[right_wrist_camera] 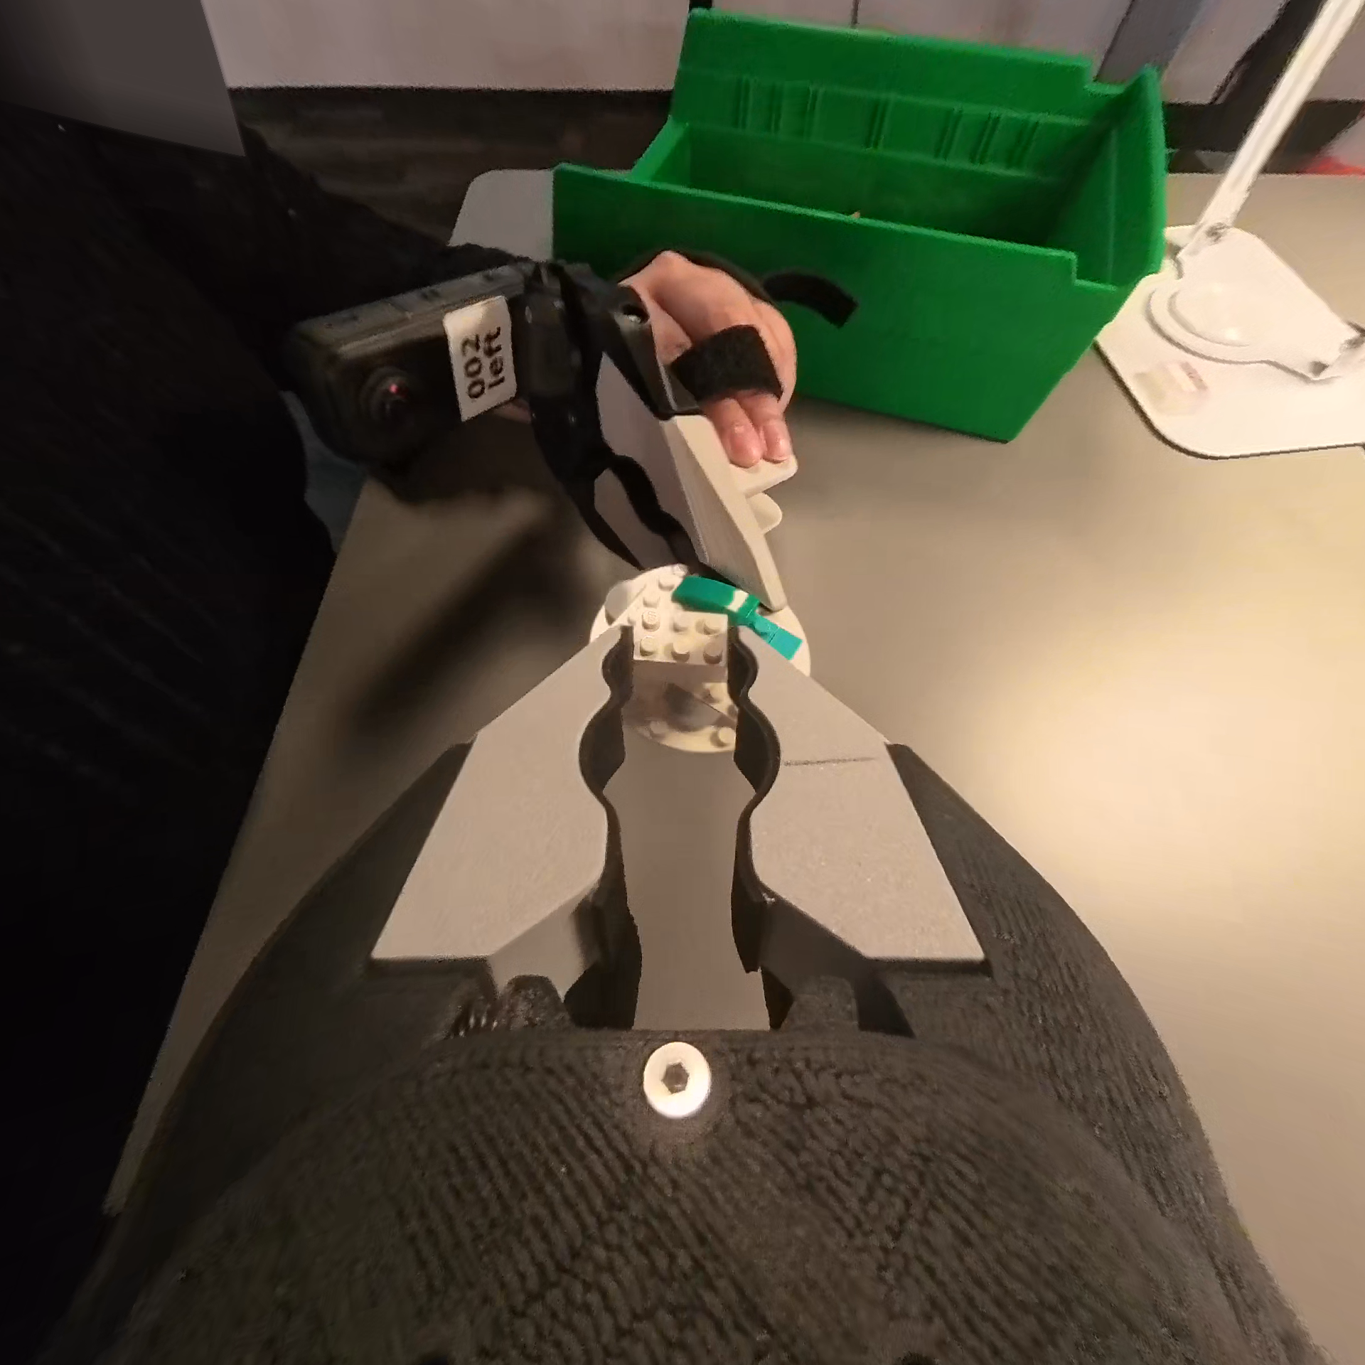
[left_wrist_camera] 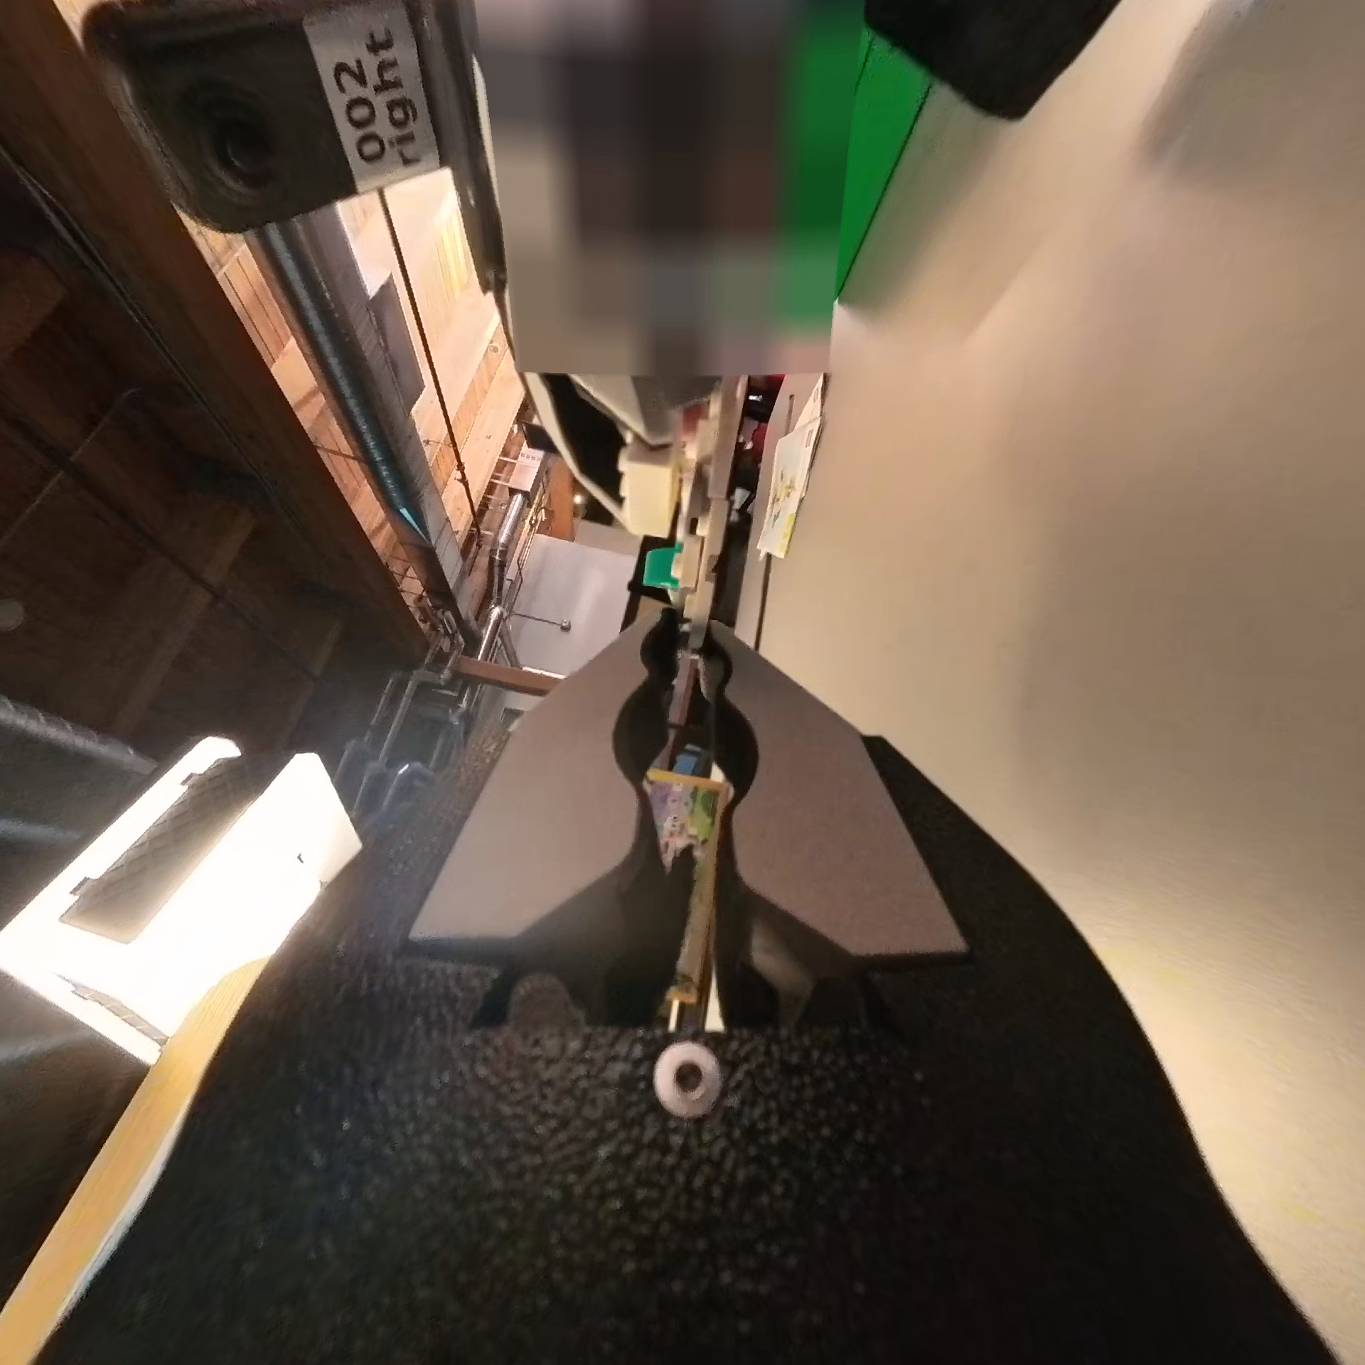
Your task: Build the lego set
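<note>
A small lego model stands on the grey table (right_wrist_camera: 997, 665): a round white plate (right_wrist_camera: 687, 739) with a light grey studded brick (right_wrist_camera: 676, 631) on top and a teal piece (right_wrist_camera: 727, 602) at its far side. My right gripper (right_wrist_camera: 678, 654) is shut on the grey brick, one finger on each side. My left gripper (right_wrist_camera: 764, 594), held by a hand (right_wrist_camera: 716, 325), comes down from above with its tip at the plate's far edge beside the teal piece. In the left wrist view it (left_wrist_camera: 690, 639) pinches a thin grey edge of the model, and the teal piece (left_wrist_camera: 659, 570) shows just beyond.
A green bin (right_wrist_camera: 849, 258) stands behind the model. A white lamp base (right_wrist_camera: 1241, 347) is at the far right. The table's edge (right_wrist_camera: 310, 702) runs along the left, with a person in dark clothing beyond it. A printed booklet (left_wrist_camera: 787, 480) lies on the table. My left and right fingertips are right by each other.
</note>
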